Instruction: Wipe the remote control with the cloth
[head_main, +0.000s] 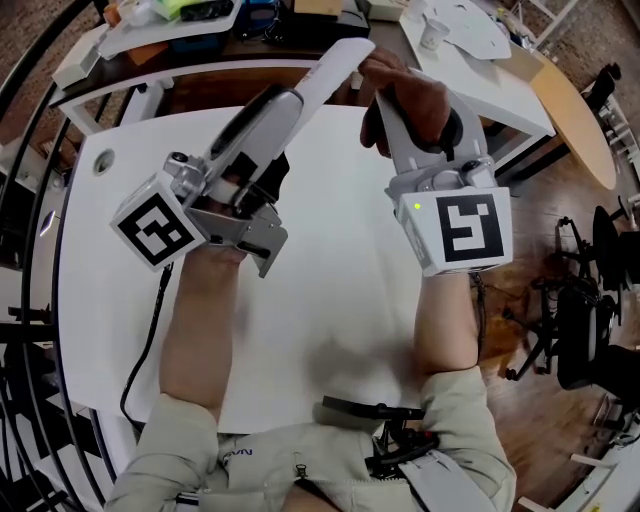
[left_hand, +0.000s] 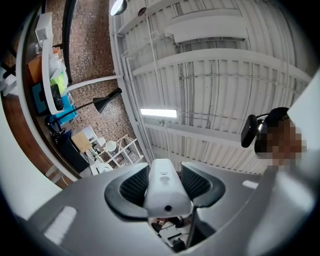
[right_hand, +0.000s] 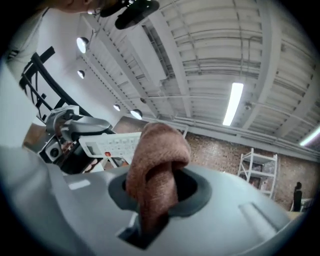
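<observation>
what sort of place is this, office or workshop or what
Probably a workshop or lab in an industrial hall: a ribbed metal ceiling with tube lights, a brick wall with a white shelving rack before it, and a white work table.

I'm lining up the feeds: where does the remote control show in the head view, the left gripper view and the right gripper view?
Head view: remote control, upper centre, slanting up to the right out of the left claw.
Left gripper view: lower centre, seen end-on, clamped between the jaws.
Right gripper view: left of centre, button face showing, behind the cloth.
Shared landmark: the left claw gripping it.
</observation>
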